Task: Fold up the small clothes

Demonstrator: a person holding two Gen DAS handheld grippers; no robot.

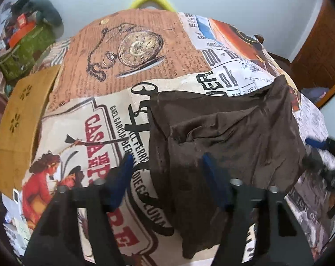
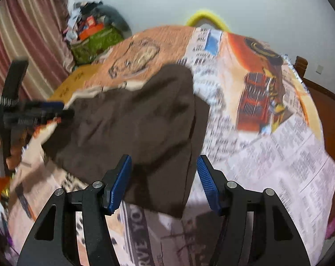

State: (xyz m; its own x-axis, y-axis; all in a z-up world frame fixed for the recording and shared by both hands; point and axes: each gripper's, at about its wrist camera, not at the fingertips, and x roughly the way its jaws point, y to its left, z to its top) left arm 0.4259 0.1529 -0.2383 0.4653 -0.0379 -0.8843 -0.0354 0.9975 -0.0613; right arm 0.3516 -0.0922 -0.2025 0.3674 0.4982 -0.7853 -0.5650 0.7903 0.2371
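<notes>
A dark brown garment (image 1: pixel 223 128) lies crumpled on the table's printed cloth (image 1: pixel 96 133). My left gripper (image 1: pixel 167 164) hovers open over the garment's left edge, with its left fingertip above the cloth and its right one above the fabric. At the garment's right side the right gripper (image 1: pixel 316 146) appears blurred. In the right wrist view the brown garment (image 2: pixel 134 122) reaches down between the blue pads of my right gripper (image 2: pixel 164 168), which stands open over its near corner without pressing it. The left gripper (image 2: pixel 61 109) shows blurred at the garment's left edge.
A cardboard box (image 1: pixel 18 122) stands off the table's left edge, with a green bag (image 1: pixel 25 51) piled with clutter behind it. A yellow loop (image 1: pixel 152 1) rises past the far edge. Wooden furniture (image 2: pixel 322 102) borders the right side, and a striped curtain (image 2: pixel 34 33) hangs at the left.
</notes>
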